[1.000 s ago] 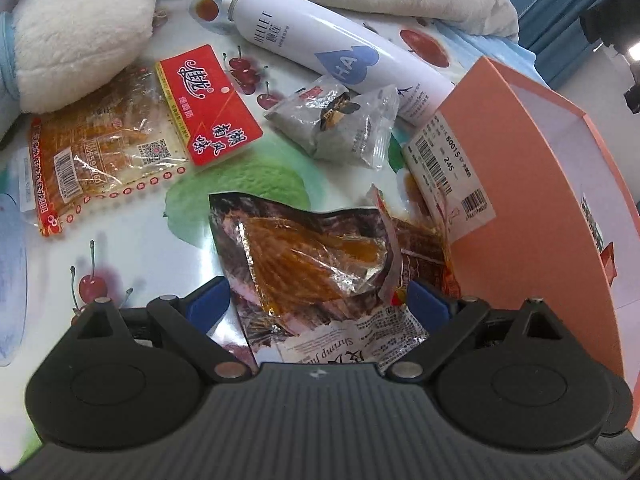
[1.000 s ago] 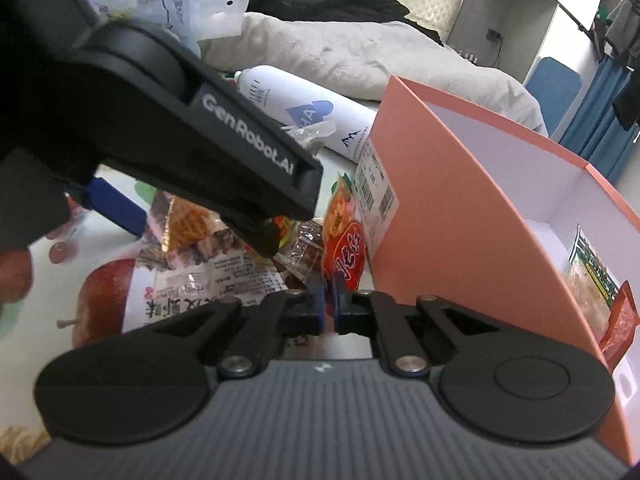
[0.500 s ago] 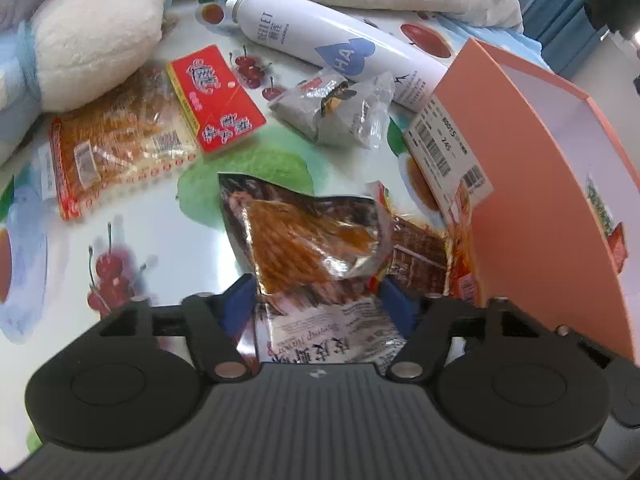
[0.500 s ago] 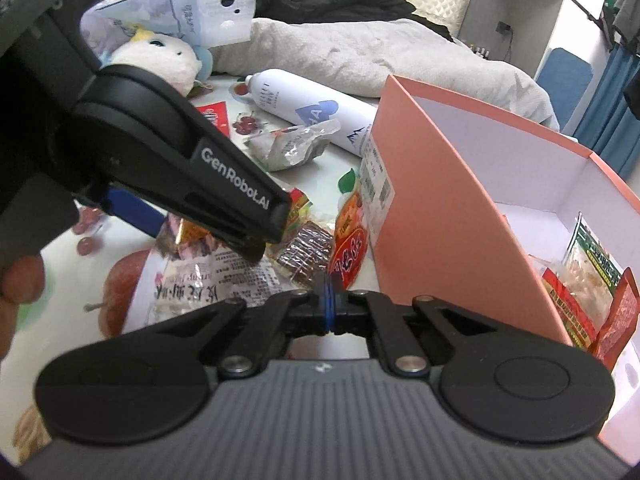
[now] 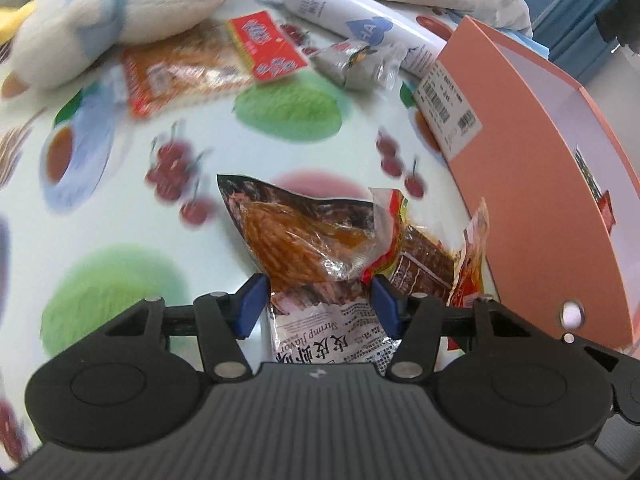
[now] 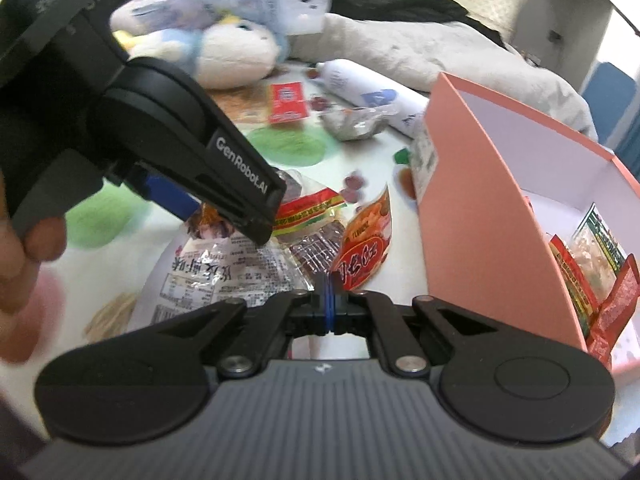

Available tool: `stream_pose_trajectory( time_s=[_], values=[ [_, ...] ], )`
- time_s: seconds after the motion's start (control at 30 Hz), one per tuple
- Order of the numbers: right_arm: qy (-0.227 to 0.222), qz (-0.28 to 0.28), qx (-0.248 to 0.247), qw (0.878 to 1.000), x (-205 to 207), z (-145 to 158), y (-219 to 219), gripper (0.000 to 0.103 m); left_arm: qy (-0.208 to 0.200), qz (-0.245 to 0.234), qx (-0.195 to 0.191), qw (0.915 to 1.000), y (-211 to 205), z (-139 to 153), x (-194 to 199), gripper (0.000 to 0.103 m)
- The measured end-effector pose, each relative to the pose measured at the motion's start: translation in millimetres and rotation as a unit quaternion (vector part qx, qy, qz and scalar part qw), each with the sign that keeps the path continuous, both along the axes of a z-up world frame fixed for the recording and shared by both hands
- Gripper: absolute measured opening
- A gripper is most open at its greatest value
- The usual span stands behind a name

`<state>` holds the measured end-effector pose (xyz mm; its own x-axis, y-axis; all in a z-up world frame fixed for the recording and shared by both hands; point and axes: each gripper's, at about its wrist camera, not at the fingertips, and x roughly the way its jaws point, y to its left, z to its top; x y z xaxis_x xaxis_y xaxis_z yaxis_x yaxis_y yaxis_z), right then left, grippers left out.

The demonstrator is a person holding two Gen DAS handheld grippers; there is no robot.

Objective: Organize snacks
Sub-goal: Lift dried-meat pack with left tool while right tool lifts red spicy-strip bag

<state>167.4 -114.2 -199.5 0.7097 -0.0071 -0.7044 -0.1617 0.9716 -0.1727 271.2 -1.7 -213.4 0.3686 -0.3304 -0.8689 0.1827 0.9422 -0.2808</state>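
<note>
My left gripper (image 5: 318, 306) is closing, and its blue pads (image 5: 252, 304) press both sides of a crinkled shrimp-flavour snack bag (image 5: 304, 240), which stays sharp against the blurred table. The right wrist view shows that gripper (image 6: 256, 216) over the same bag (image 6: 224, 272). My right gripper (image 6: 328, 304) is shut, pinching the bottom corner of a small red-orange packet (image 6: 362, 254); that packet (image 5: 472, 256) stands upright beside the pink box (image 5: 560, 184). A brown packet (image 6: 316, 248) with a red and yellow header lies between the two snacks.
The open pink box (image 6: 480, 208) holds several snack packs (image 6: 592, 256) at its right end. On the fruit-print tablecloth (image 5: 132, 216) lie a red-labelled snack bag (image 5: 208, 64), a grey wrapped snack (image 5: 356, 68), a white spray bottle (image 5: 360, 24) and a plush toy (image 5: 120, 8). A person's hand (image 6: 24, 248) holds the left gripper.
The left jaws have narrowed from wide apart onto the shrimp bag. Both grippers have pulled back from the far clutter, each keeping its snack with it. More of the box's inside shows.
</note>
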Motion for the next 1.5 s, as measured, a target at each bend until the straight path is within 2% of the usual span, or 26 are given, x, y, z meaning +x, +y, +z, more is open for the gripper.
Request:
stream_pose_trajectory(
  time_s=[0.4,0.53,0.8,0.9,0.97,1.0,1.03,1.13,1.37,1.5],
  values=[
    [0.023,0.06,0.035,0.997,-50.4,4.5,11.0,0.003,-0.002,0.013,0.007,0.9999,23.6,8.6,-62.6,0.062],
    [0.02,0.07,0.038,0.997,-53.7,3.9,16.1,0.005,-0.004,0.054,-0.006,0.9985,33.9,10.7,-77.2,0.063],
    [0.024,0.094,0.052,0.994,-57.9,3.0,14.4,0.009,0.006,0.104,-0.018,0.9944,48.6,13.4,-89.9,0.082],
    [0.02,0.099,0.053,0.993,-59.5,3.2,12.9,0.016,0.008,0.124,-0.025,0.992,52.4,12.4,-94.0,0.084],
    [0.013,0.107,0.052,0.993,-63.2,3.6,12.6,0.027,0.009,0.13,-0.023,0.9912,52.9,11.9,-95.6,0.085],
    [0.009,0.111,0.049,0.993,-65.0,3.9,13.0,0.029,0.01,0.132,-0.022,0.9909,53.1,12.2,-96.8,0.088],
    [0.004,0.115,0.046,0.992,-66.8,4.1,13.5,0.035,0.01,0.135,-0.02,0.9906,53.5,12.2,-97.8,0.089],
    [-0.007,0.12,0.039,0.992,-69.0,4.2,13.4,0.062,0.009,0.144,-0.021,0.9893,56.1,11.5,-101.1,0.091],
    [-0.003,0.115,0.032,0.993,-63.5,-5.3,6.2,0.064,0.008,0.154,-0.026,0.9877,60.1,12.3,-105.4,0.091],
    [-0.004,0.121,0.036,0.992,-57.4,-11.6,-0.7,0.066,0.002,0.155,-0.024,0.9877,59.8,15.6,-108.8,0.095]
  ],
)
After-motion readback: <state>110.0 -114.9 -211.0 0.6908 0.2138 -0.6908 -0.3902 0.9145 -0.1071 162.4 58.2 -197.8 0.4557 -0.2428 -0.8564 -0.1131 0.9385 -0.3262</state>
